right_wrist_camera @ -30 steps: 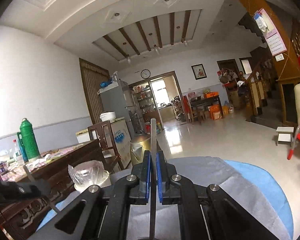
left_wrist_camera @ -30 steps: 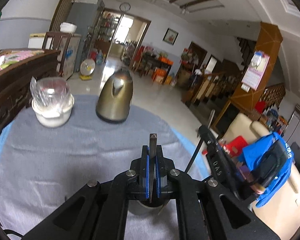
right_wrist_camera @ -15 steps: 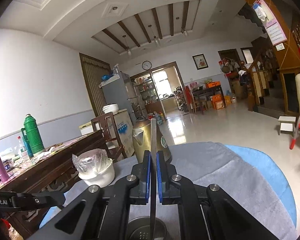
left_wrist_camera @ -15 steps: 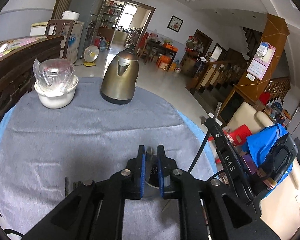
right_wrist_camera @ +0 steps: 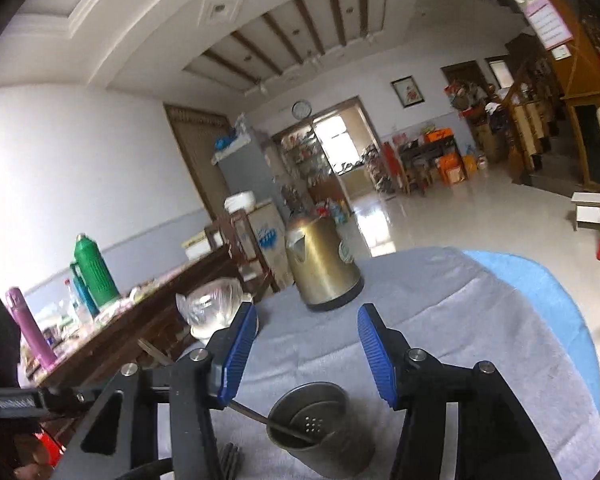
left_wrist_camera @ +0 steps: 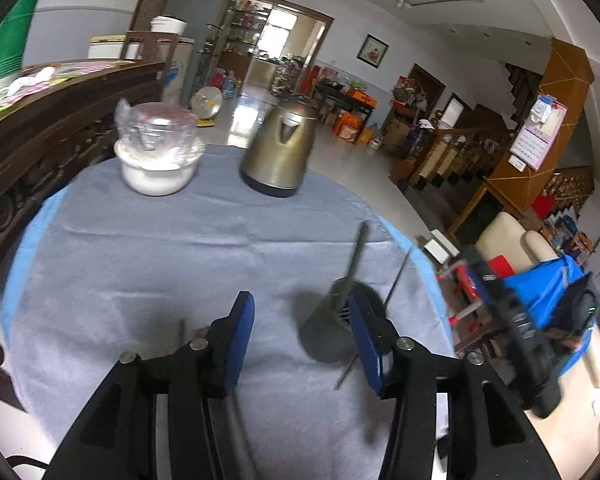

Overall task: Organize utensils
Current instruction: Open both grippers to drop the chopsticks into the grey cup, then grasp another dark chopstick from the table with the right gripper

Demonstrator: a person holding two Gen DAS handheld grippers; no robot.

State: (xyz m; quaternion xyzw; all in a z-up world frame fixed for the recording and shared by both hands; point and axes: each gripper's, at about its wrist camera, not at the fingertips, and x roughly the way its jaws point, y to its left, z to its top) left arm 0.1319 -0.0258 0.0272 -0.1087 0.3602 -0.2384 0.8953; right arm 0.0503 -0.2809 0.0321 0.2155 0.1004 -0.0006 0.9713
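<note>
A metal utensil cup point(left_wrist_camera: 332, 328) stands on the grey cloth, partly behind my left gripper's right finger. Two thin utensils point(left_wrist_camera: 354, 264) lean out of it. In the right wrist view the cup point(right_wrist_camera: 320, 428) sits just below my open jaws, with one utensil handle point(right_wrist_camera: 256, 414) leaning out to the left. My left gripper point(left_wrist_camera: 304, 340) is open and empty, left of the cup. My right gripper point(right_wrist_camera: 306, 354) is open and empty above the cup. Another utensil point(left_wrist_camera: 181, 330) lies on the cloth by my left finger.
A brass kettle point(left_wrist_camera: 280, 152) and a white bowl under plastic wrap point(left_wrist_camera: 158, 152) stand at the far side of the round table point(left_wrist_camera: 28, 236). A dark wooden sideboard point(left_wrist_camera: 52, 120) runs along the left. More utensils point(right_wrist_camera: 230, 460) lie left of the cup.
Both grippers have opened and let go of their utensils, which now lean in the cup. The left gripper has drawn back to the left of the cup.
</note>
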